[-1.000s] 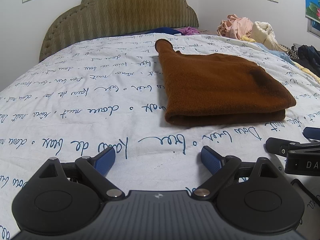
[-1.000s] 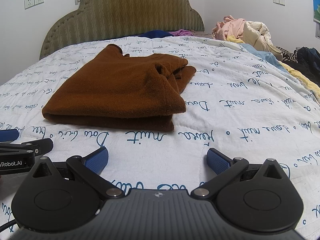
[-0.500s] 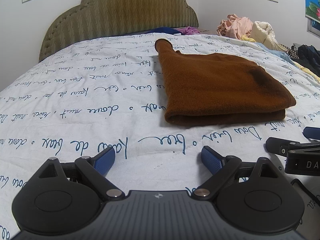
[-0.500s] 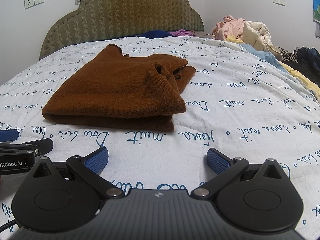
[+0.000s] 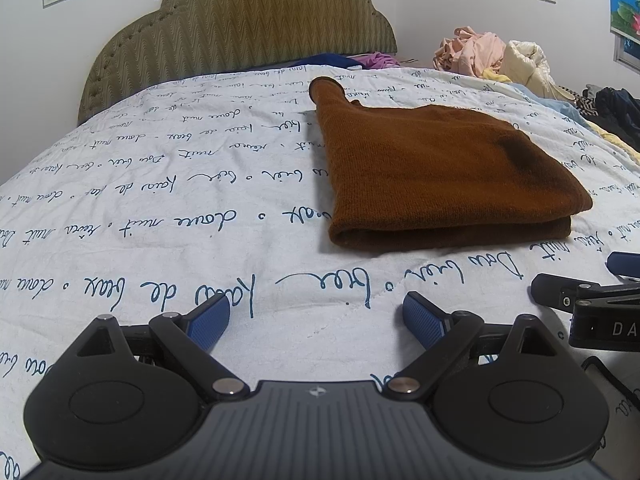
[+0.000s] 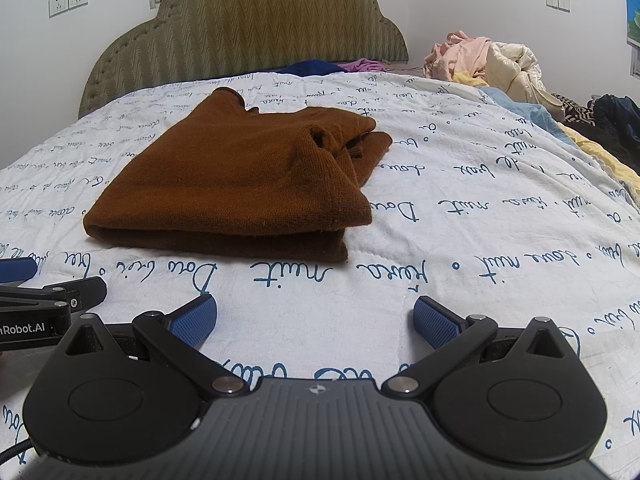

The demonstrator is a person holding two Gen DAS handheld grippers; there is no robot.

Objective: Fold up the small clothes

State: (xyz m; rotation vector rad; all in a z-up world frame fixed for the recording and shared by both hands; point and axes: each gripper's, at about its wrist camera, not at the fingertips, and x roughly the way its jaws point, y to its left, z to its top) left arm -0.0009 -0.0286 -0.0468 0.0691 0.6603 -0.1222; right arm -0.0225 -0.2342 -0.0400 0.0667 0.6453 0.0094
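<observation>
A brown knitted garment (image 5: 444, 172) lies folded in a thick rectangle on the white bedspread (image 5: 160, 208), with one narrow end sticking out toward the headboard. In the right wrist view the same brown garment (image 6: 240, 176) shows bunched layers at its far right corner. My left gripper (image 5: 316, 316) rests low near the bed's front, open, nothing between its blue pads, a short way before the garment's near left corner. My right gripper (image 6: 316, 316) is open and empty too, in front of the garment's near right corner. Each view catches the other gripper at its edge.
A padded olive headboard (image 5: 240, 28) stands at the far end. Heaped pink and cream clothes (image 6: 488, 60) and dark garments (image 6: 612, 120) lie along the bed's right side. Blue and purple cloth (image 5: 352, 60) lies by the headboard. Bare bedspread stretches left of the garment.
</observation>
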